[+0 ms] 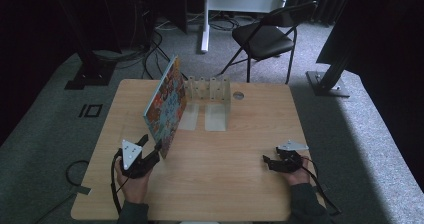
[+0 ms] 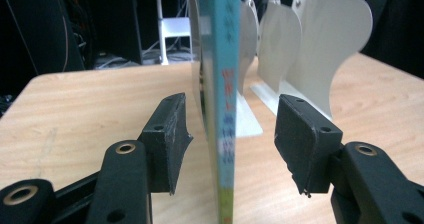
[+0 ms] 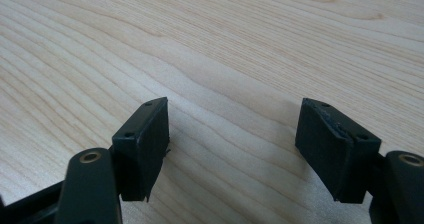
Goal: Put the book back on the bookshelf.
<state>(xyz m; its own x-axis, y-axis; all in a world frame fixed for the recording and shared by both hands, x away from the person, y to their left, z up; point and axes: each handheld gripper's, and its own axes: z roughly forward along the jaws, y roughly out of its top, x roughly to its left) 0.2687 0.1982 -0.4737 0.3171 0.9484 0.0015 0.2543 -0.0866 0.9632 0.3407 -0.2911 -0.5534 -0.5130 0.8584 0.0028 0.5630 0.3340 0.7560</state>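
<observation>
High view: rack [image 1: 216, 96] behind book [image 1: 166, 104]

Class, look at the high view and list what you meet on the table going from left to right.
left gripper → picture book standing on edge → white bookend rack → round hole in the tabletop → right gripper

blurred red and blue lettering on book spine [image 2: 226, 109], unreadable
</observation>
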